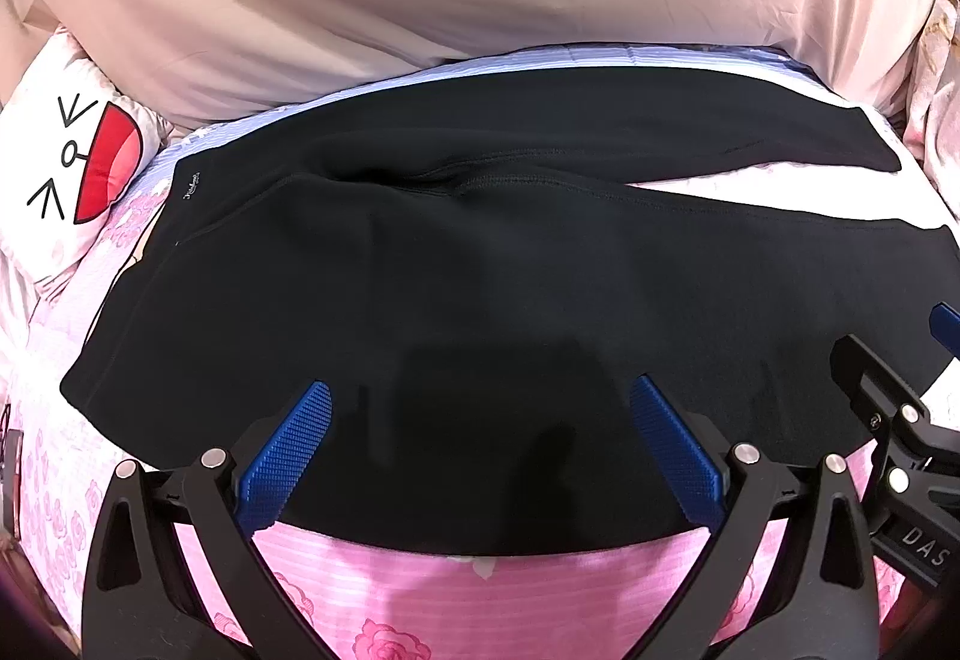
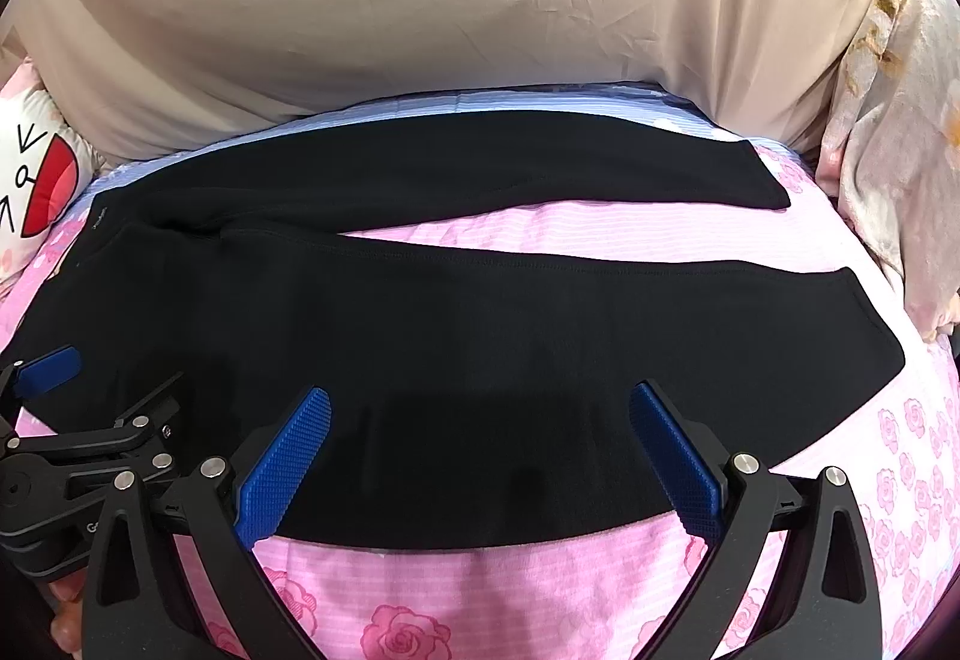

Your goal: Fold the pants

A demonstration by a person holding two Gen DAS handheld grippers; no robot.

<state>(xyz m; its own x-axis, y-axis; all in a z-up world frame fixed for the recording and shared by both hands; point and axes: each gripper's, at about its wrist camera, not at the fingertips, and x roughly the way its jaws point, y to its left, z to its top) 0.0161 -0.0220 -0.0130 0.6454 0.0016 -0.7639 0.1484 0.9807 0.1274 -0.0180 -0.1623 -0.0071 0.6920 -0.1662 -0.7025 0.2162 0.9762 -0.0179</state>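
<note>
Lying unfolded across the pink bed (image 2: 480, 588), waist left and both legs spread apart to the right, the black pants (image 2: 480, 348) await their first fold, with the left gripper (image 1: 480, 408) and right gripper (image 2: 480, 414) both spread wide, empty, above the near edge.

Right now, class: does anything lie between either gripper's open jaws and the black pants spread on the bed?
Nothing visible does. The left gripper and right gripper both hang open directly over the near edge of the black pants, which lie flat and uncovered on the pink rose-print bedspread.
</note>
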